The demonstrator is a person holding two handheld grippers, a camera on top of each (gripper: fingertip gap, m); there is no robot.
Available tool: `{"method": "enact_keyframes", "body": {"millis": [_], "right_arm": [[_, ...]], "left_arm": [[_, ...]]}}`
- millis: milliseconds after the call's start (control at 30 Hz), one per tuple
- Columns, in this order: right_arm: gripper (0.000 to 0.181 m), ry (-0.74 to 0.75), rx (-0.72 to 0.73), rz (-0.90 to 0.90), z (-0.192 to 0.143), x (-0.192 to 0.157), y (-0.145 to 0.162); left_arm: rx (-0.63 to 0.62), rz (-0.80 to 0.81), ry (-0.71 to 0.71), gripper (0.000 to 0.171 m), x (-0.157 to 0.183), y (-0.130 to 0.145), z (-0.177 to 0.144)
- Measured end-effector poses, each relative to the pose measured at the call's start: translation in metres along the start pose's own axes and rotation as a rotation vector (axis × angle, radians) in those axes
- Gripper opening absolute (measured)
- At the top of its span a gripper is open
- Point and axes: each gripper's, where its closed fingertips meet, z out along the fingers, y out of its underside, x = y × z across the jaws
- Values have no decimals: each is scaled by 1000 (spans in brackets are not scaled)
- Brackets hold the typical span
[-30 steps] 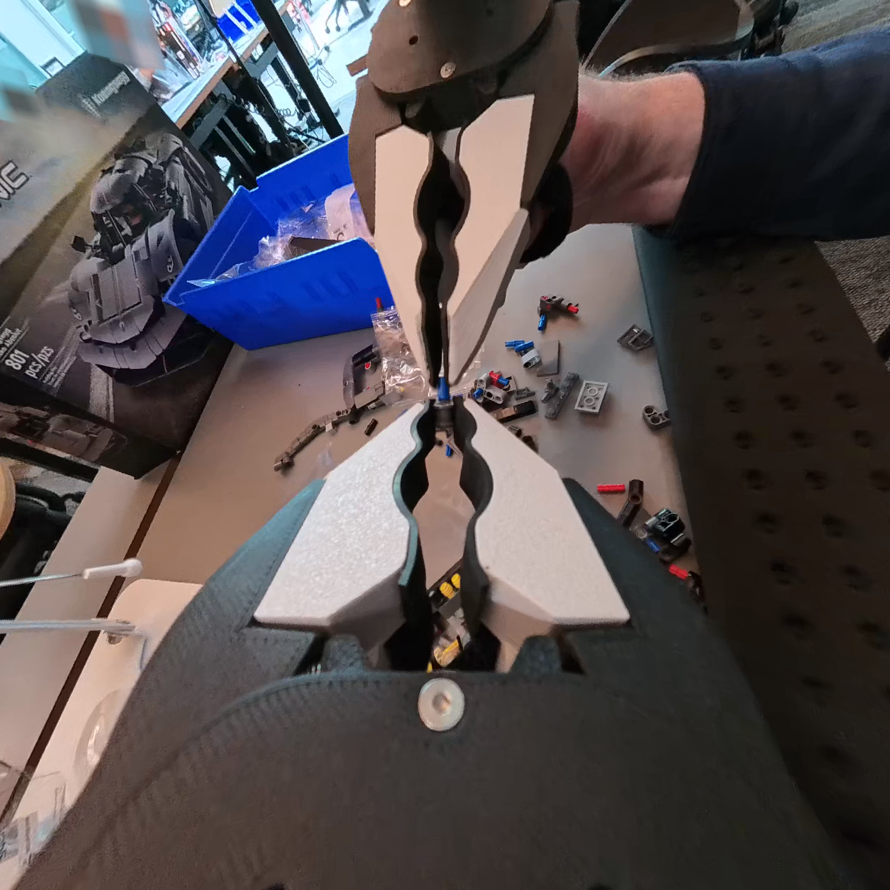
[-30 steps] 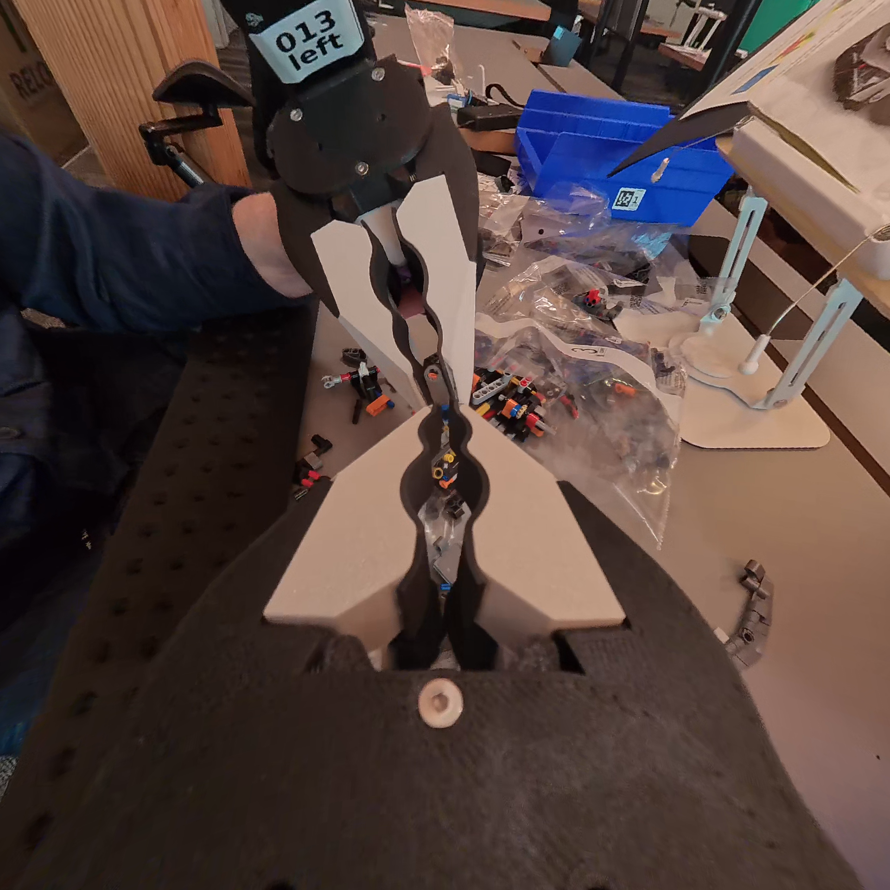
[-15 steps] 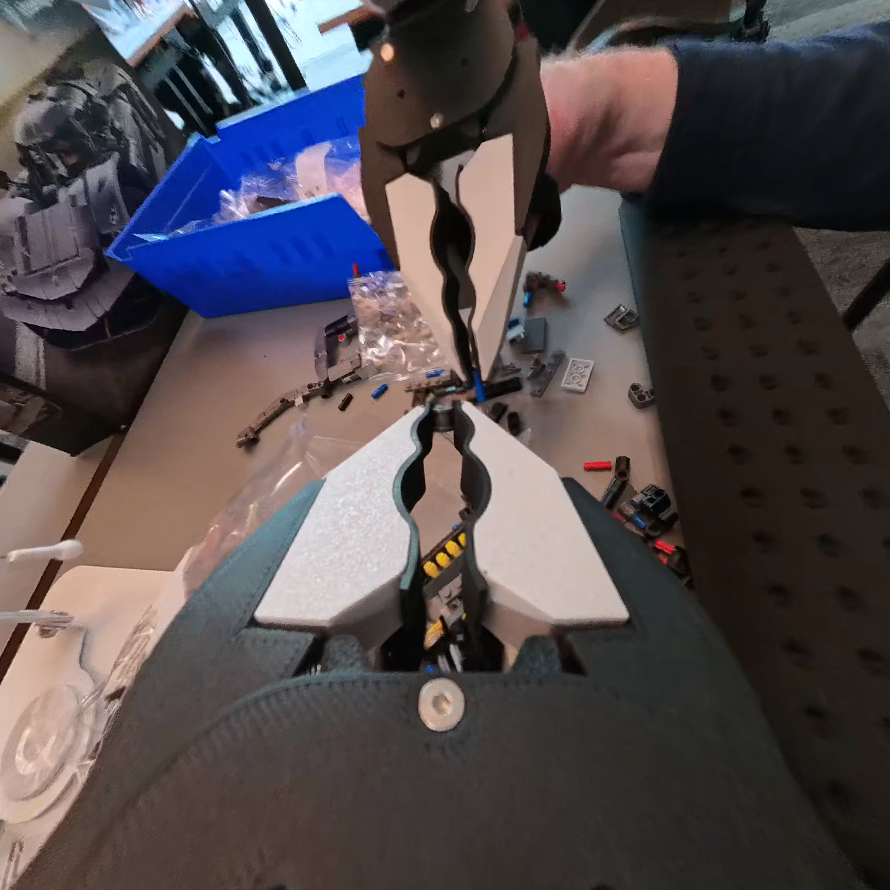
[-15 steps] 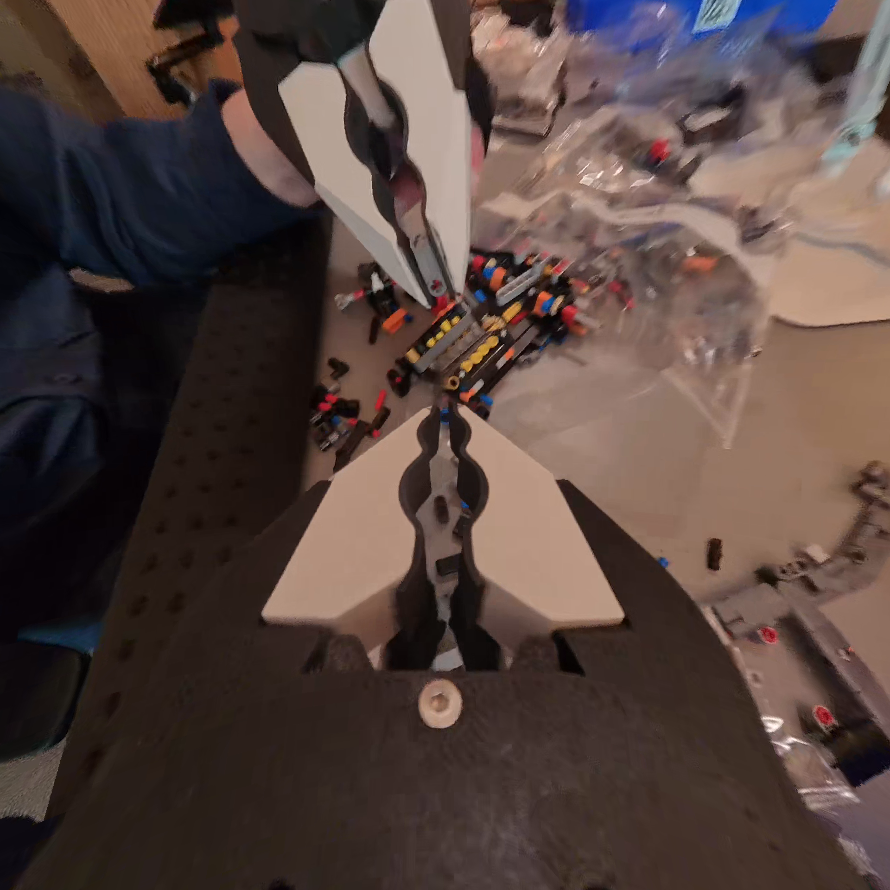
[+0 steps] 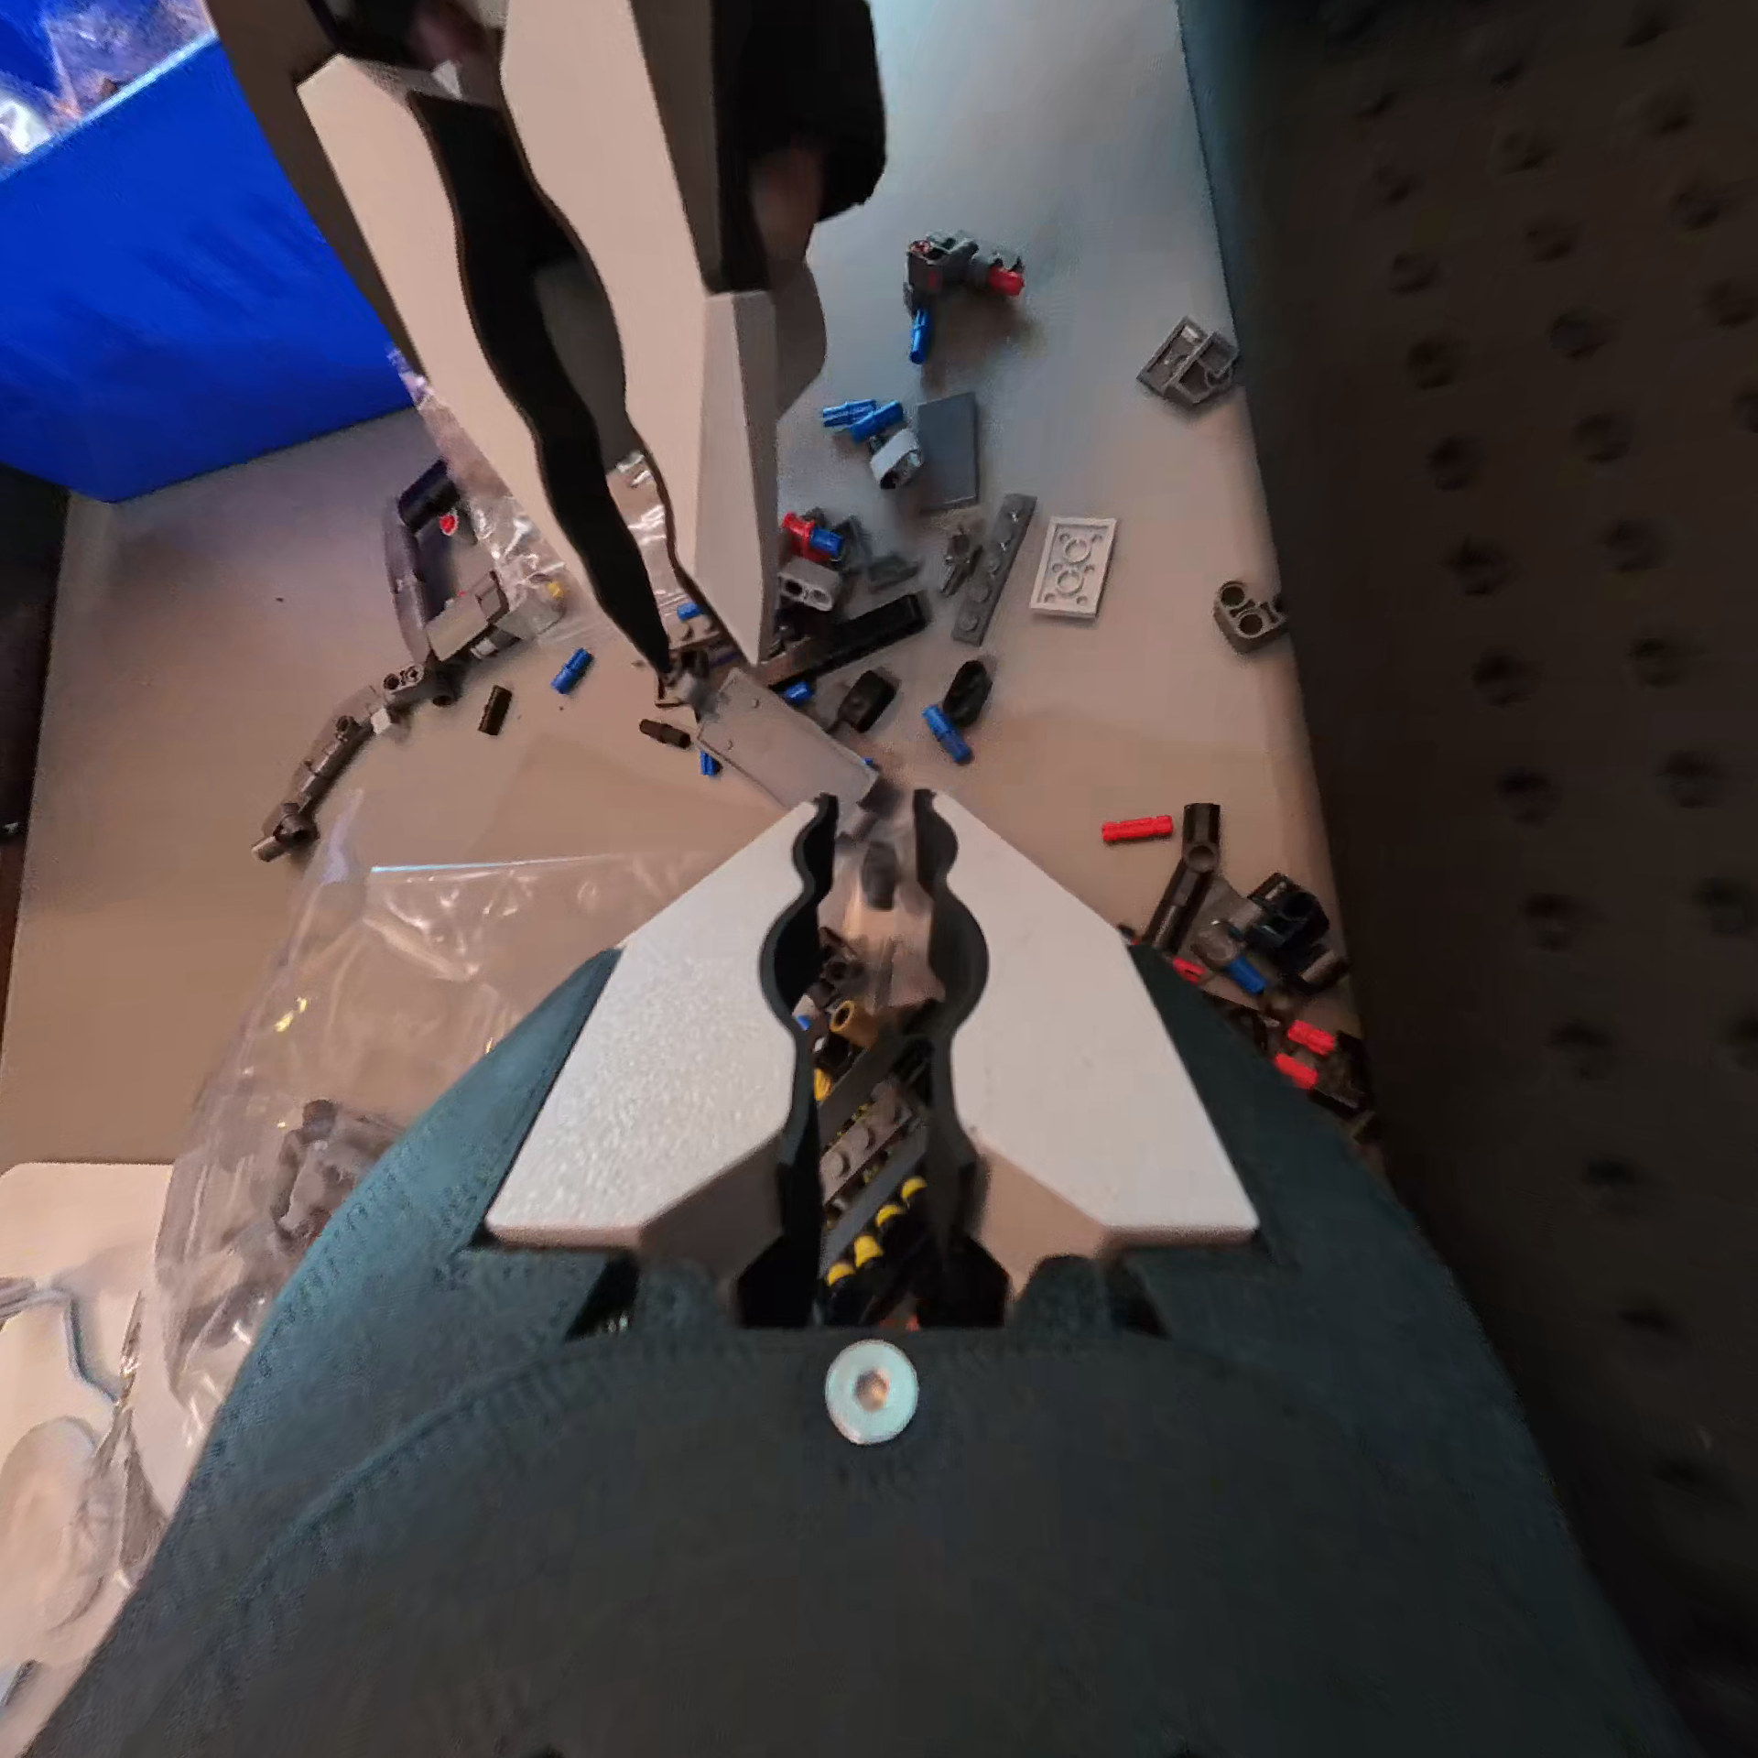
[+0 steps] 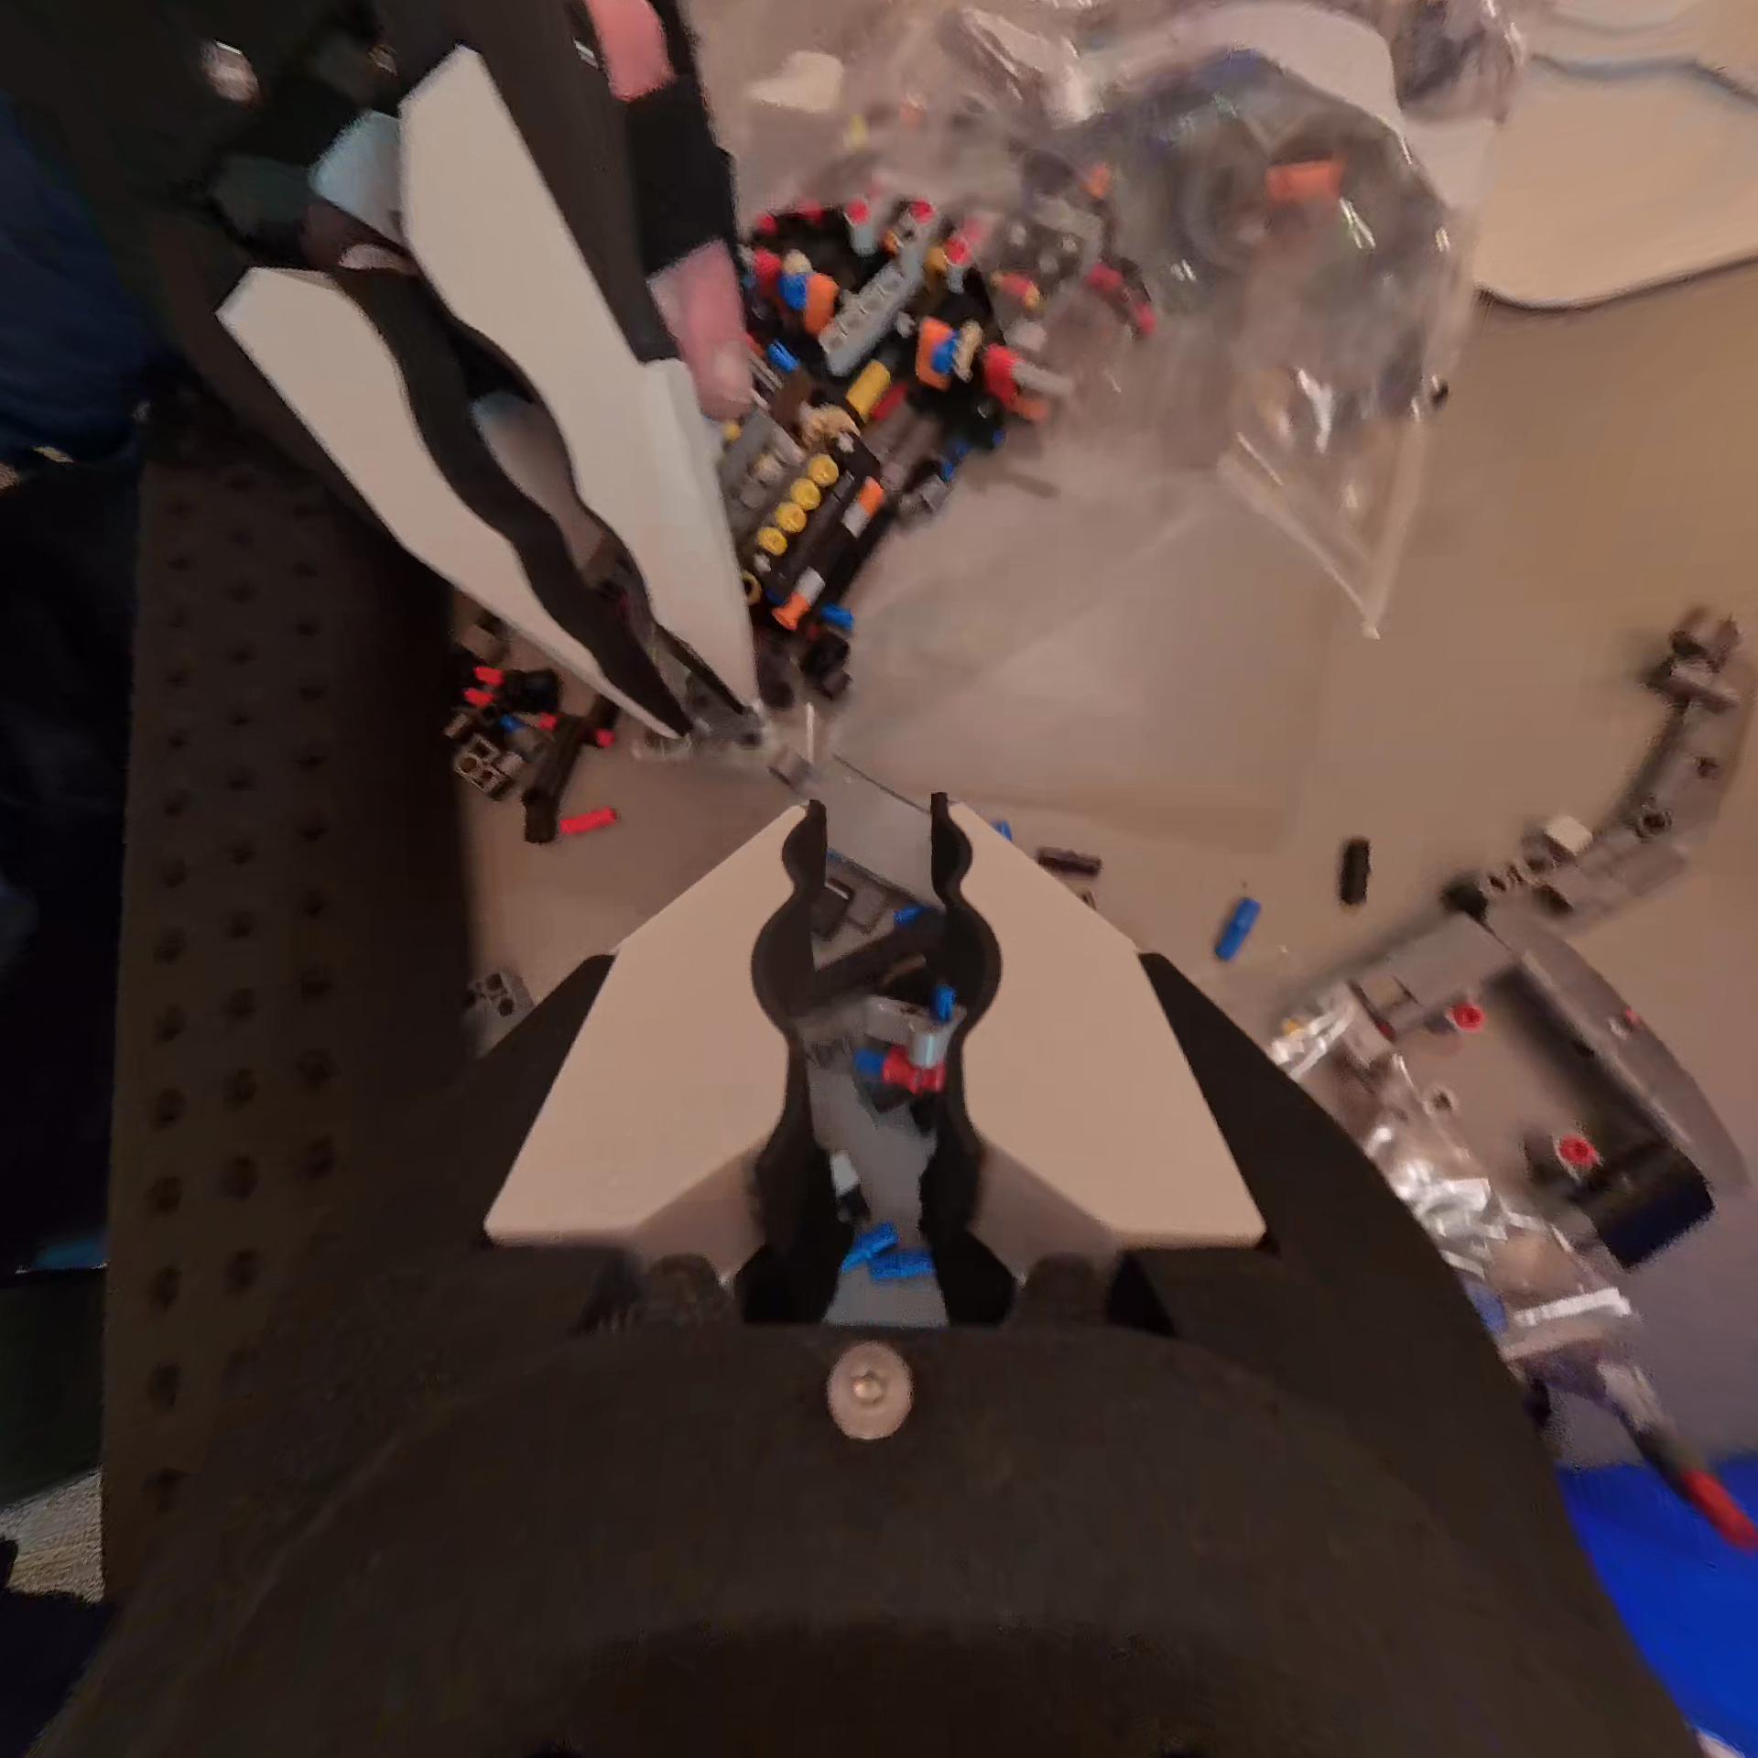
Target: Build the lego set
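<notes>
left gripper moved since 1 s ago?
Yes. The left gripper has dropped toward the table: the blue bin slid to the upper-left corner and the loose pieces look larger.

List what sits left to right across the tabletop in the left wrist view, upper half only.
Blue bin → curved dark grey assembly → right gripper coming down from above → flat dark grey tile → light grey 2x2 plate → small grey connector → dark perforated mat.

I see a flat grey plate [image 5: 775, 740] lying tilted on the table, loose pins and beams scattered from its twelve to four o'clock.
</notes>
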Motion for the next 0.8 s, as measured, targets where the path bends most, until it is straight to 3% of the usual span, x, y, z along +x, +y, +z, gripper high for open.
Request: {"method": "enact_keyframes", "body": {"millis": [200,300,433,600,667,800], "right_arm": [[24,120,-126,20,1,21,25],[23,145,-123,39,-2,26,25],[13,119,-150,35,-5,19,31],[18,136,-242,49,-8,20,52],[8,126,-242,39,-7,18,52],[5,102,-180,-4,-9,11,39]], "left_arm": [[-60,12,-25,31,-2,6,8],[-74,4,-35,37,-4,8,10],[-78,11,-57,36,-6,7,12],[-91,29,-72,35,-7,6,14],[-85,26,-79,34,-9,5,13],[-62,1,-104,33,-15,2,11]]}}
